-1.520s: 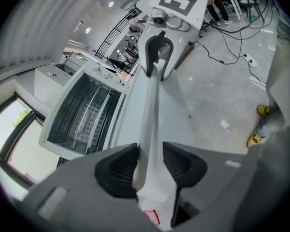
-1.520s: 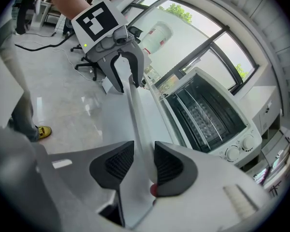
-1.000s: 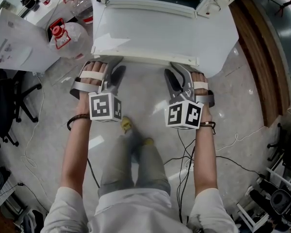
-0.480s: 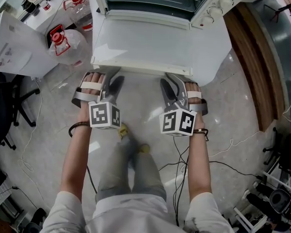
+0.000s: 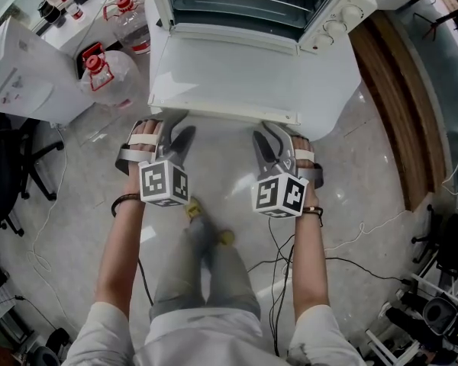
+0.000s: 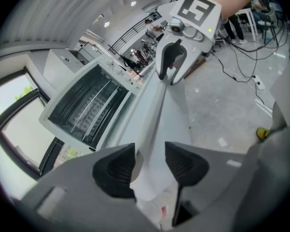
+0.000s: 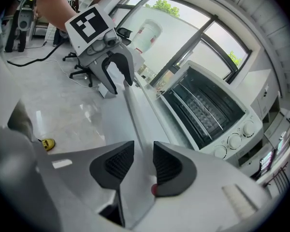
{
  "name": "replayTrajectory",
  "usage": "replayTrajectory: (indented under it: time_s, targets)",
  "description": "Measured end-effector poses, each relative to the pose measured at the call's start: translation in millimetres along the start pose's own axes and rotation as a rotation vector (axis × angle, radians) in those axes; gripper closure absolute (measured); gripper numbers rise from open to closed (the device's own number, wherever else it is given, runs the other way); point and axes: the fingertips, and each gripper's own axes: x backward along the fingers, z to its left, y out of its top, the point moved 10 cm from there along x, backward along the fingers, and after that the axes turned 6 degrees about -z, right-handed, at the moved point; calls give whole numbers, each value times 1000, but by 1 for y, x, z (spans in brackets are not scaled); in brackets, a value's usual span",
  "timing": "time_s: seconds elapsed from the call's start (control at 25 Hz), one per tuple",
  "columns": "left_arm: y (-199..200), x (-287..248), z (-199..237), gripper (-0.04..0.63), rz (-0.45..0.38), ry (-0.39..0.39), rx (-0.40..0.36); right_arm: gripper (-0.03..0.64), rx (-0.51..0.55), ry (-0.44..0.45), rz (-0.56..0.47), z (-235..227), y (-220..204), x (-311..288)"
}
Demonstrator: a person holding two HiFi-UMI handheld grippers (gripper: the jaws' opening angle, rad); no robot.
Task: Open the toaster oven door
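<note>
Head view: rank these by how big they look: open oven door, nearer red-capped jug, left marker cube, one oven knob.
1. open oven door, by far the largest.
2-3. nearer red-capped jug and left marker cube: about alike. The cube sits closer to the camera, so I won't rank them.
4. oven knob, smallest.

The left gripper point(image 5: 173, 122) and, at its three o'clock, the right gripper point(image 5: 272, 130) are grey, with black ribbed pads point(image 6: 117, 170) and black-and-white marker cubes point(image 5: 165, 183). The person wears white rolled sleeves point(image 5: 98, 328), grey trousers point(image 5: 206, 280), yellow shoes point(image 5: 195, 208) and dark wristbands point(image 5: 125, 199).
</note>
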Motion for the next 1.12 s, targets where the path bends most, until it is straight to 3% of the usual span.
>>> replayTrajectory:
  time_s: [0.6,0.84,1.12]
  targets:
    - [8,19,10,403,-19,11,74,502,-111,-17,-34,-8,12,18]
    - [13,40,13,405,-43,11,173,502,-206,-17,-54,-8,19,36]
    - [26,81,32,411,-83,94,345,503,-310,-62,-94,-22,42,74]
